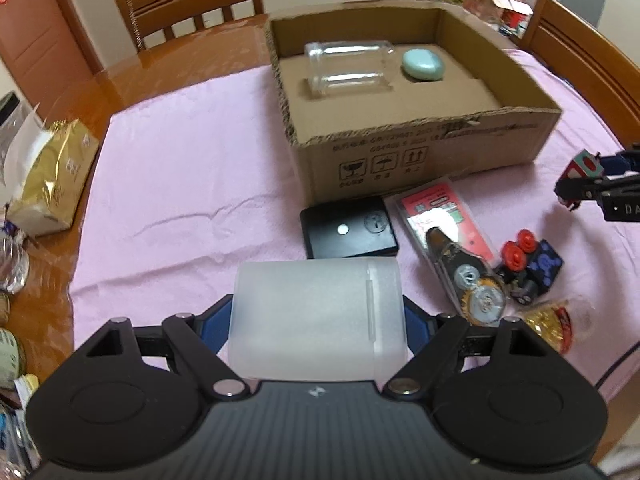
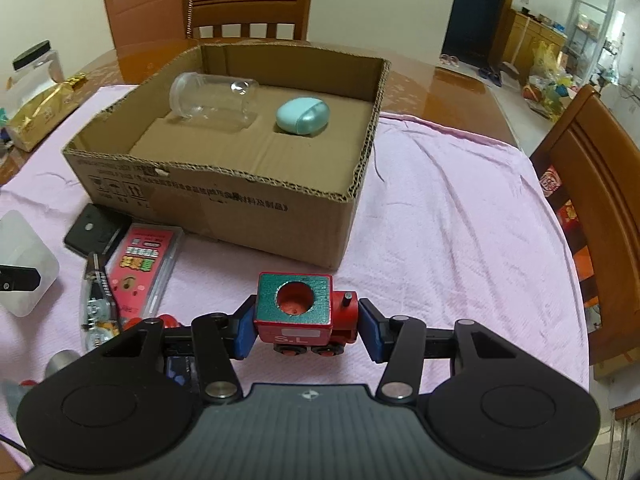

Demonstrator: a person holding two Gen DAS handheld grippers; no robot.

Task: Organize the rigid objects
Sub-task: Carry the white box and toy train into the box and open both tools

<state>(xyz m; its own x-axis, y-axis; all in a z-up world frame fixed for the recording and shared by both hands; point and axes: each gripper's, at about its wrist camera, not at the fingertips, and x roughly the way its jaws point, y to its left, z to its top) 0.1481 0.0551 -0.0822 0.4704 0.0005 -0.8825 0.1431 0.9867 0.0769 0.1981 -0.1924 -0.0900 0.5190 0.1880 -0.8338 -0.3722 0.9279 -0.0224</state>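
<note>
Cardboard box (image 2: 224,196) stands open-topped on the pink cloth (image 2: 440,208) covering a wooden table (image 1: 44,272), with a wooden chair (image 2: 248,4) behind its far wall. Inside the box, a clear glass jar (image 2: 214,98) lies on its side toward the left, and a mint-green oval case (image 2: 303,117) sits just beside it to the right, each in its own recess of the cardboard insert. The left gripper (image 1: 316,320) is clamped on a frosted translucent plastic box (image 1: 316,316), both blue pads pressed against its sides, and the box is held clear of the cloth. The right gripper (image 2: 306,328) is closed on a red toy train engine (image 2: 304,312) with a green cab roof; the blue pads press on its two ends, and its wheels face the camera. In front of the cardboard box, on the cloth, lie a flat black case (image 1: 348,226), a pink blister-packed card (image 1: 444,216) just beside it, and a clear pack holding small metal parts (image 1: 468,284) overlapping the card. A dark toy wagon with red wheels (image 1: 532,264) rests near that pack. A gold foil bag (image 1: 56,180) lies at the left edge of the table, partly off the cloth.
</note>
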